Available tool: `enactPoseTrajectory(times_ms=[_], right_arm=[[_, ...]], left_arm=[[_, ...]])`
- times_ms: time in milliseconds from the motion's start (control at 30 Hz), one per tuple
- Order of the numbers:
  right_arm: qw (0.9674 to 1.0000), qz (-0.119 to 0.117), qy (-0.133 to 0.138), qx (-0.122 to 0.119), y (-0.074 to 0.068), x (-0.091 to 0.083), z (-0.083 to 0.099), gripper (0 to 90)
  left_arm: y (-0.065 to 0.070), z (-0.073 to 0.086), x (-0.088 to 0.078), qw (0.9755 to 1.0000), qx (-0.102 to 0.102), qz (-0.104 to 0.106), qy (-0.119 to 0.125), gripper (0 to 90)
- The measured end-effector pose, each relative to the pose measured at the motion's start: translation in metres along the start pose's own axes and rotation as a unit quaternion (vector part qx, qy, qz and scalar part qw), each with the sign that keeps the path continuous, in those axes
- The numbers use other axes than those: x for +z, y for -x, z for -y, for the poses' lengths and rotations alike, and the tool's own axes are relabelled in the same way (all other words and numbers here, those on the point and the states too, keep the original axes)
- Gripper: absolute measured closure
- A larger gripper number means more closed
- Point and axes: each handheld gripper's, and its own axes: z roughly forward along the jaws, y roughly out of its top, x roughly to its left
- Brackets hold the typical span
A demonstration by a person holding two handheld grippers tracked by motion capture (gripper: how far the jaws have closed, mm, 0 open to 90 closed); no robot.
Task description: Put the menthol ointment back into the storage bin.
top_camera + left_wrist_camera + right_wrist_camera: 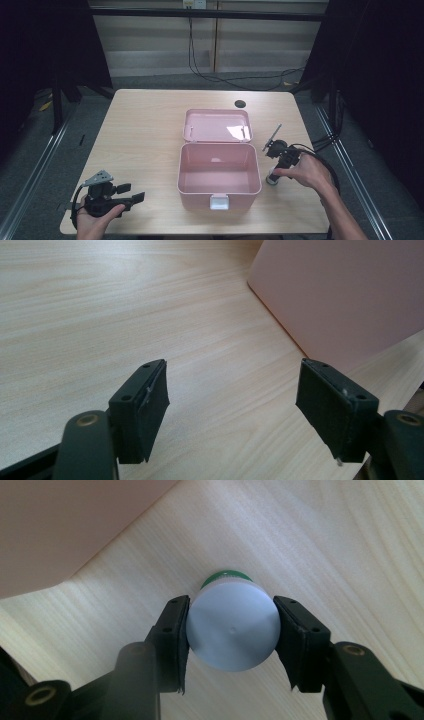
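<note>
A pink plastic box (182,172) stands open in the middle of the table, empty, its lid (217,125) laid flat behind it. Just right of the box a small bottle (272,179) stands upright, with a white cap (232,630) over a green body. My right gripper (231,602) points straight down on the bottle, its two jaws pressed against opposite sides of the cap; from above it sits at the box's right wall (274,173). My left gripper (131,193) rests near the table's front left corner, open and holding nothing (233,367), facing the box's outer wall (350,290).
The light wooden table (145,120) has a dark round cable hole (240,104) near its far edge. A black cable (325,165) loops from the right gripper off the table's right side. A white latch (219,201) sticks out of the box's front.
</note>
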Motion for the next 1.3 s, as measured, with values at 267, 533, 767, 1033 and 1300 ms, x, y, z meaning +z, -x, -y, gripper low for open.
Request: enactPoseTrajectory(times_ms=[267, 533, 767, 1033, 1300], right_arm=[[1.0, -0.007, -0.002, -0.006, -0.002, -0.004, 0.0, 51.3], [1.0, -0.002, 0.001, -0.001, -0.002, -0.011, 0.004, 51.3], [0.9999, -0.009, 0.006, -0.012, -0.005, -0.021, 0.003, 51.4], [0.9997, -0.003, 0.016, -0.019, -0.007, -0.027, 0.003, 51.3], [0.9994, -0.008, 0.026, -0.021, -0.007, -0.036, 0.006, 51.4]], left_arm=[[-0.001, 0.0, 0.0, 1.0, -0.003, 0.001, -0.004, 26.8], [-0.001, 0.0, 0.001, 1.0, -0.006, 0.0, -0.006, 23.6], [0.0, -0.001, 0.0, 0.9999, -0.002, 0.01, 0.006, 18.7], [0.0, -0.001, 0.0, 1.0, 0.003, 0.009, 0.003, 16.6], [-0.001, 0.0, -0.001, 0.9998, 0.01, 0.016, 0.005, 16.2]])
